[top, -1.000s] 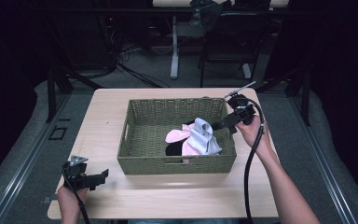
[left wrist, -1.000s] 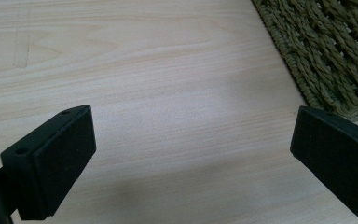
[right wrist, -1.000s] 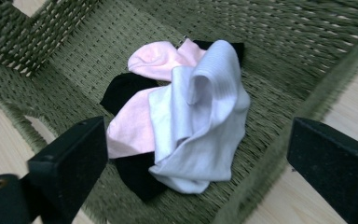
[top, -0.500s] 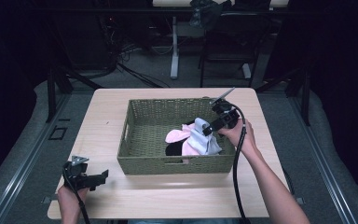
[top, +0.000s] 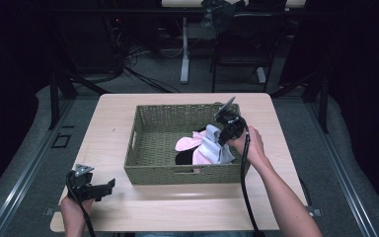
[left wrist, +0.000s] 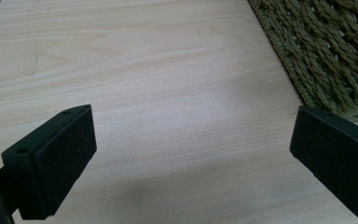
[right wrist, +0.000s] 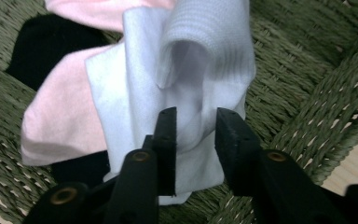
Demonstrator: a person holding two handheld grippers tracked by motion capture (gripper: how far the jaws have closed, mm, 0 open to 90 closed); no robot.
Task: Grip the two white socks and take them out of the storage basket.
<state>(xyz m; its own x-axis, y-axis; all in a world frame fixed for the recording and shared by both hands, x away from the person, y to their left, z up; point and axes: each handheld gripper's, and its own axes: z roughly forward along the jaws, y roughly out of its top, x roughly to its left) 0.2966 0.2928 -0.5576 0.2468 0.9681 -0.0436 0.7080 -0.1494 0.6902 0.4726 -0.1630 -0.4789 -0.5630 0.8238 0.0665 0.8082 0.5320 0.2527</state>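
White sock [right wrist: 186,88] crumpled atop pink sock [right wrist: 60,121], in woven basket [top: 153,143].

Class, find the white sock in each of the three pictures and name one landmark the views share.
High view: the white sock lies in the basket's right half, under the right gripper.
Left gripper view: not in it.
Right gripper view: centre, the sock bunched between the two black jaws.
Shared landmark: the green woven basket.

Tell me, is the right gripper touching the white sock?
Touching. In the right gripper view, the right gripper has a fold of the white sock between its jaws, with cloth pressed against both inner faces.
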